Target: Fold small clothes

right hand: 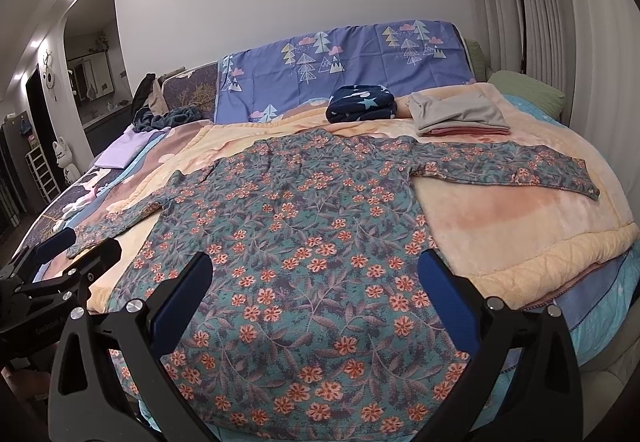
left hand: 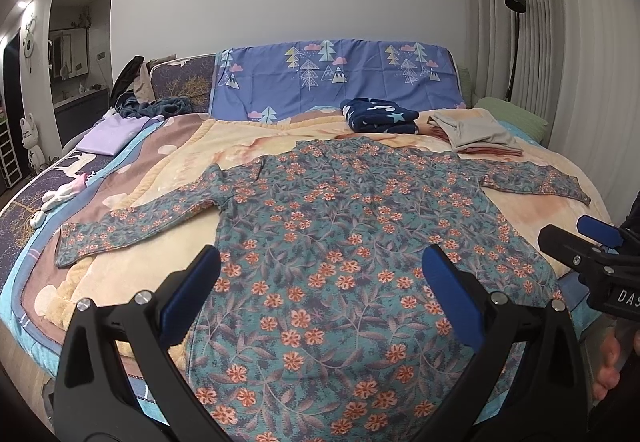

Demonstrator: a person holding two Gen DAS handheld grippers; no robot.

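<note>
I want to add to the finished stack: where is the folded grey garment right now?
The folded grey garment lies at the bed's far right in both views, on a folded pink piece, right of the folded navy star-print blanket and just beyond the floral garment's right sleeve.

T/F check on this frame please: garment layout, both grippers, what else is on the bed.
1. The floral garment lies spread flat with both sleeves out to the sides. True.
2. The left gripper is shut on the hem. False: it is open, holding nothing.
3. The right gripper is open above the garment. True.
4. The navy star-print bundle lies on top of the garment. False: it sits beyond the collar, near the headboard.
5. A grey folded piece tops a pink one. True.
</note>
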